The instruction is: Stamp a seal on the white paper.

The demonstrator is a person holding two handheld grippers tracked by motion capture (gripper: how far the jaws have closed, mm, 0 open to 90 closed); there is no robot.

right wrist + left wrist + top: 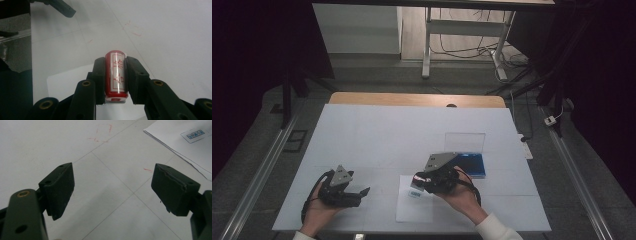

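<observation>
stamp [116,75], frame centre: red face, pale characters running lengthwise, one reads 格, rest unclear | paper sheet [185,147], upper right: blue boxed imprint [195,134], too small to read | table cover [75,150], top centre: red scribbles, no legible text

Grippers: 2, left gripper [362,191], right gripper [115,75]
Red stamps: 1, red stamp [115,73]
Paper sheets: 1, paper sheet [414,206]
Blue ink pads: 1, blue ink pad [473,164]
Desks: 1, desk [387,130]
</observation>
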